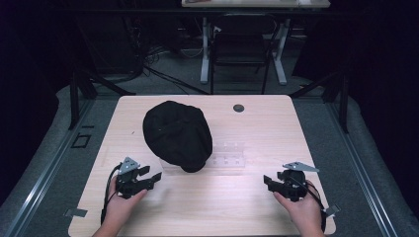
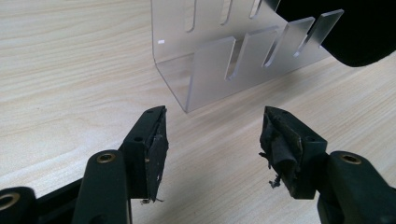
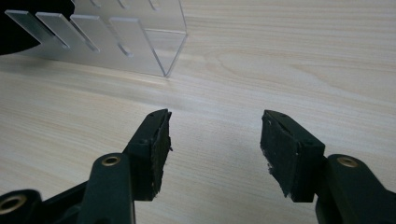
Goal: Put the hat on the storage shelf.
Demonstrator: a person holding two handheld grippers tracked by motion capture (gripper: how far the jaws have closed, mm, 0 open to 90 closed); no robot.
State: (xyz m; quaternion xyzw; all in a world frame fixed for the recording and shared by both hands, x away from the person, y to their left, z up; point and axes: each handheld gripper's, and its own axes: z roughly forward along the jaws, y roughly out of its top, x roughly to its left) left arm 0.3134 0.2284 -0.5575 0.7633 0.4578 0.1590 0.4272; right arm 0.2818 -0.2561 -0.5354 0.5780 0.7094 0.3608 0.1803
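Observation:
A black cap [image 1: 178, 134] lies on a clear acrylic slotted rack [image 1: 228, 154] near the middle of the light wood table [image 1: 257, 123]. My left gripper [image 1: 150, 174] rests at the front left, a short way from the rack's left end, open and empty. In the left gripper view the rack [image 2: 224, 56] stands just ahead of my open gripper [image 2: 212, 140], with the cap's edge [image 2: 359, 32] at the top right. My right gripper [image 1: 267, 180] sits at the front right, open and empty. Its own view has the rack [image 3: 116, 37] at the upper left, beyond my right gripper [image 3: 215, 140].
A small dark round grommet [image 1: 238, 107] sits near the table's far edge. Beyond the table stand a chair [image 1: 242, 47] and desk legs on a grey floor. Bare wood lies between the two grippers along the front of the table.

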